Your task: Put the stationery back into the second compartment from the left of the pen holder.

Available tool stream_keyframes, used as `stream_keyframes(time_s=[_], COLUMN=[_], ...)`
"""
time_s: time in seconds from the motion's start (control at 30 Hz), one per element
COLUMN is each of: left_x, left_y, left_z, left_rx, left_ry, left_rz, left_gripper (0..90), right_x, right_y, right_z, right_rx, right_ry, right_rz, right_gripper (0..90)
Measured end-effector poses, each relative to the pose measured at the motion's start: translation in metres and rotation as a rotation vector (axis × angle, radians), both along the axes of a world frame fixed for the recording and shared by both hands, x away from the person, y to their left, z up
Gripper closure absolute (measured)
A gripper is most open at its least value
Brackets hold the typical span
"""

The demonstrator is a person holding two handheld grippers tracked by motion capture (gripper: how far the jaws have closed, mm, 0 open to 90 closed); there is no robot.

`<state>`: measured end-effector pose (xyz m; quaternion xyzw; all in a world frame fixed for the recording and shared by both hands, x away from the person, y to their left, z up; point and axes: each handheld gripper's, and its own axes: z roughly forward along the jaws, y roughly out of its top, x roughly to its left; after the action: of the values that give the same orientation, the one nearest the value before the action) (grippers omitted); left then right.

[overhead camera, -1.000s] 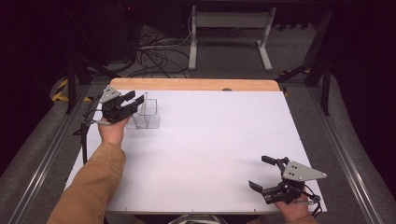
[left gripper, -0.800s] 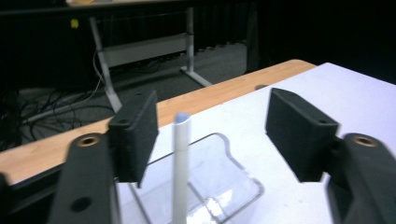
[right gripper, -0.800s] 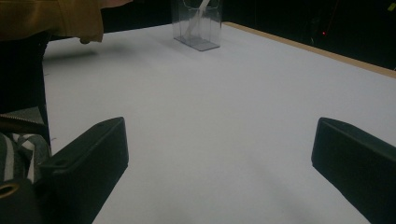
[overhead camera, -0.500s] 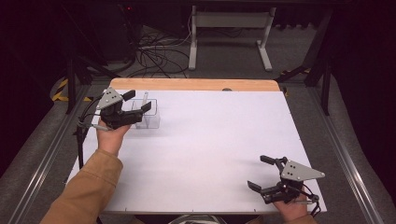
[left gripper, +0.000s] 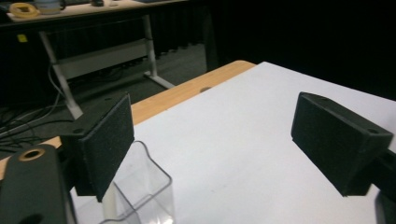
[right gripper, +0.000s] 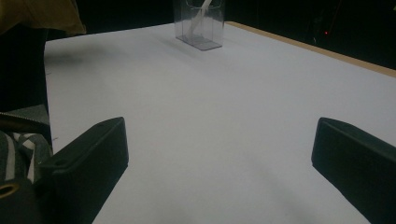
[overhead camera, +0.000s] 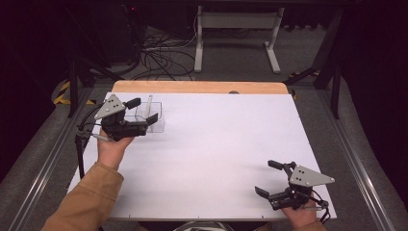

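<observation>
A clear plastic container (overhead camera: 155,120) stands at the back left of the white table (overhead camera: 216,149), with a white stick (overhead camera: 148,103) leaning upright inside it. My left gripper (overhead camera: 143,111) hovers just left of the container, level with its top. Its jaws have just been opening and nothing is between them. In the left gripper view the container (left gripper: 142,189) and stick (left gripper: 109,205) sit low beside the left pad, with my left gripper (left gripper: 219,140) open over bare table. My right gripper (overhead camera: 265,178) rests open at the front right. The right gripper view shows the container (right gripper: 200,28) far ahead.
A wooden strip (overhead camera: 202,87) runs along the table's far edge. Behind it are cables (overhead camera: 159,57) on the floor and a white table frame (overhead camera: 235,29). A tan sleeve (overhead camera: 82,202) comes in at the bottom left.
The left gripper's jaws have spread wider and the gripper has drawn back from the container toward the person, rising a little. The stick stays in the container. The right gripper has kept still.
</observation>
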<state>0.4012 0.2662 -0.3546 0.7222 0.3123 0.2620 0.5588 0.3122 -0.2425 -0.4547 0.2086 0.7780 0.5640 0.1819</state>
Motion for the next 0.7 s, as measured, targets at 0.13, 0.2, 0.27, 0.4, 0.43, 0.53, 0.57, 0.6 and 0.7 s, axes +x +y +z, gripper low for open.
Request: stream_keyframes(time_s=[0.13, 0.2, 0.27, 0.4, 0.43, 0.53, 0.57, 0.6, 0.7], left_x=[-0.012, -0.018, -0.025, -0.035, -0.038, -0.046, -0.049, -0.052, -0.058], left_y=[-0.001, -0.001, 0.000, 0.001, 0.001, 0.003, 0.004, 0.004, 0.006], left_z=[0.001, 0.000, -0.001, -0.004, -0.005, -0.010, -0.013, -0.015, -0.022], left_rx=[0.000, -0.006, -0.010, 0.011, 0.015, 0.017, 0.016, 0.016, 0.007], left_ry=[0.024, 0.026, 0.028, 0.028, 0.026, 0.031, 0.030, 0.032, 0.028], left_rz=[-0.042, -0.062, -0.076, -0.086, -0.090, -0.097, -0.100, -0.101, -0.120], left_gripper=[10.9, 8.9, 8.2, 6.2, 5.6, 4.7, 4.4, 4.2, 3.7], right_x=[0.000, 0.000, 0.000, 0.000, 0.000, 0.000, 0.000, 0.000, 0.000], right_y=[0.000, 0.001, 0.001, 0.001, 0.002, 0.002, 0.002, 0.002, 0.003], right_z=[0.000, 0.000, 0.000, 0.000, 0.000, 0.000, 0.000, 0.000, 0.000], right_rx=[-0.002, -0.005, -0.005, -0.008, -0.008, -0.009, -0.010, -0.010, -0.010], right_ry=[-0.003, -0.003, -0.003, -0.002, 0.002, 0.000, 0.001, 0.001, 0.003], right_rz=[-0.002, -0.002, -0.002, 0.000, -0.001, 0.000, 0.000, 0.000, 0.001], right_gripper=[3.9, 3.6, 3.5, 3.2, 3.1, 3.0, 3.0, 3.0, 3.0])
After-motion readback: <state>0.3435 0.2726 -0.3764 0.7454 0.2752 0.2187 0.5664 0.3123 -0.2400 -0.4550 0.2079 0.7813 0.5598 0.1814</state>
